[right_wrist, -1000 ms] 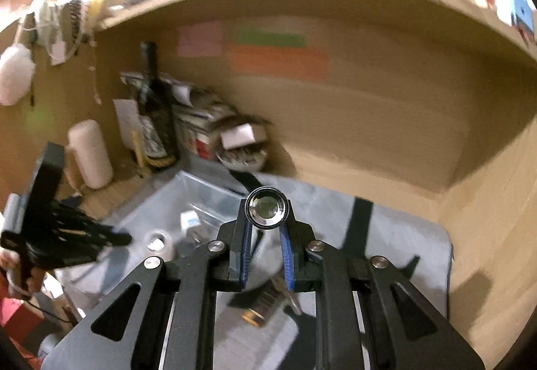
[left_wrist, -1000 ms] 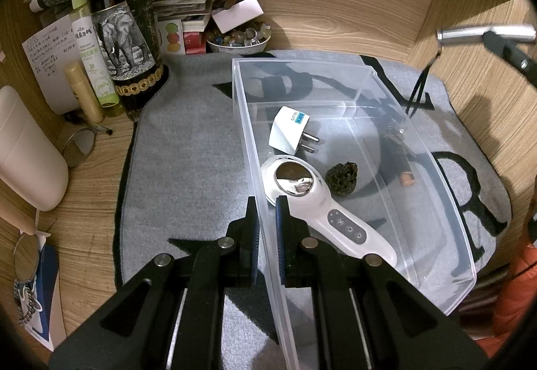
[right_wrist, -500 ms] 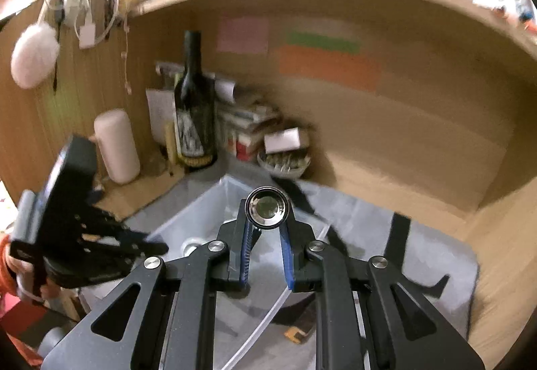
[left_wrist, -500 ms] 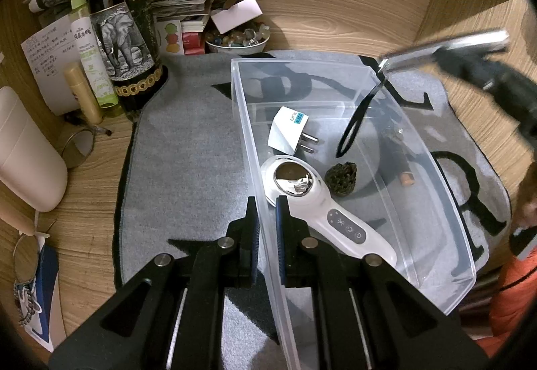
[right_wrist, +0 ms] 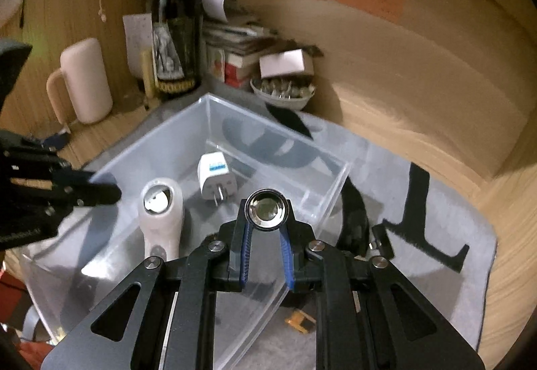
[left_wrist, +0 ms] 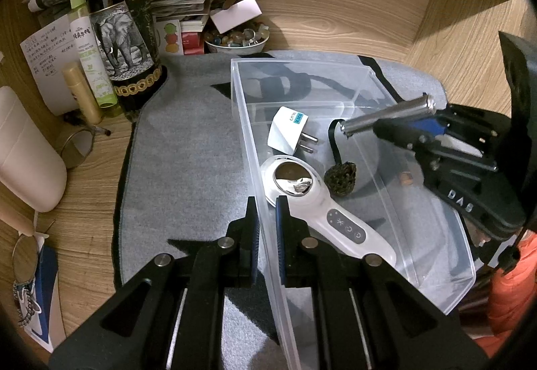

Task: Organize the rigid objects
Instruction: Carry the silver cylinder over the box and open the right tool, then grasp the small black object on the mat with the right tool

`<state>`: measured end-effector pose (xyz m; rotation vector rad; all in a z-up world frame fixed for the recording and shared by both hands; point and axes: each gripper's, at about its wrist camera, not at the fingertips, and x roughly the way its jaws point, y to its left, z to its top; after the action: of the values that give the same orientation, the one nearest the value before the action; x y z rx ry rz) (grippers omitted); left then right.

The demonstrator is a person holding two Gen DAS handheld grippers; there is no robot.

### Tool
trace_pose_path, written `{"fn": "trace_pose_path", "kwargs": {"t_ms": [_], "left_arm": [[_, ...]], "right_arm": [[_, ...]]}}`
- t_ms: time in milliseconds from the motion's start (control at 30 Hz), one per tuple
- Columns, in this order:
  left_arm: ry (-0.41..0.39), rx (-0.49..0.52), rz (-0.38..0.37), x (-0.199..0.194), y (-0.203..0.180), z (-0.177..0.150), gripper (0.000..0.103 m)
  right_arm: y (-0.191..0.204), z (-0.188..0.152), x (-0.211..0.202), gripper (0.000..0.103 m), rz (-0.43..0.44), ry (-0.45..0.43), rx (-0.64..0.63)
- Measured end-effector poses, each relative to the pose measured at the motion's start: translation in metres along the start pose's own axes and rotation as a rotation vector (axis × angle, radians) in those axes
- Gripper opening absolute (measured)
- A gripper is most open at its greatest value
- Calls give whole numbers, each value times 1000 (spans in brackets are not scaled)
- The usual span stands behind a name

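A clear plastic bin (left_wrist: pixel 433 256) (right_wrist: pixel 214 111) stands on a grey mat. Inside lie a white plug adapter (left_wrist: pixel 285 130) (right_wrist: pixel 214 175), a white handheld device (left_wrist: pixel 322 212) (right_wrist: pixel 161 212) and a dark pine cone (left_wrist: pixel 340 177). My left gripper (left_wrist: pixel 267 202) is shut on the bin's left wall near its front. My right gripper (right_wrist: pixel 266 219) (left_wrist: pixel 402 126) is shut on a silver flashlight (left_wrist: pixel 386 114) (right_wrist: pixel 266 209) with a black wrist strap (left_wrist: pixel 334 141), held above the bin's right side.
A wine bottle (left_wrist: pixel 122 20) (right_wrist: pixel 174 27), spray bottle (left_wrist: pixel 89 41), papers and a bowl of stones (left_wrist: pixel 236 39) (right_wrist: pixel 283 93) crowd the back left corner. A cream container (left_wrist: pixel 23 155) (right_wrist: pixel 84 81) stands left. Small items (right_wrist: pixel 300 319) lie on the mat right of the bin. Wooden walls enclose back and right.
My right gripper has carried the flashlight down and leftward, from high at the right wall to just over the bin. My left gripper has stayed clamped on the bin wall.
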<state>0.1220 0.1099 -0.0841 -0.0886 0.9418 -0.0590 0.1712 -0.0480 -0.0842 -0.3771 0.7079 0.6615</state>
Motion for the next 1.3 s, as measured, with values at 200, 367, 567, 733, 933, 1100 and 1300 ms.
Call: {"fn": "trace_pose_path", "kwargs": {"t_ms": [200, 367, 567, 733, 933, 1100, 1300], "left_arm": [[0, 1, 0, 0, 0, 0, 9], [0, 0, 0, 0, 0, 0, 9], [0, 0, -2, 0, 0, 0, 8], [-1, 1, -1, 1, 0, 0, 9], [0, 2, -1, 0, 0, 0, 9], [0, 2, -1, 0, 0, 0, 8], [0, 2, -2, 1, 0, 0, 9]], "right_arm": [[6, -7, 1, 14, 13, 28, -25], [12, -12, -1, 14, 21, 46, -43], [18, -16, -8, 18, 49, 64, -58], [21, -19, -20, 25, 69, 49, -60], [15, -11, -45, 45, 53, -29, -45], [-2, -1, -65, 65, 17, -104, -6], [-30, 7, -72, 66, -54, -143, 49]]}}
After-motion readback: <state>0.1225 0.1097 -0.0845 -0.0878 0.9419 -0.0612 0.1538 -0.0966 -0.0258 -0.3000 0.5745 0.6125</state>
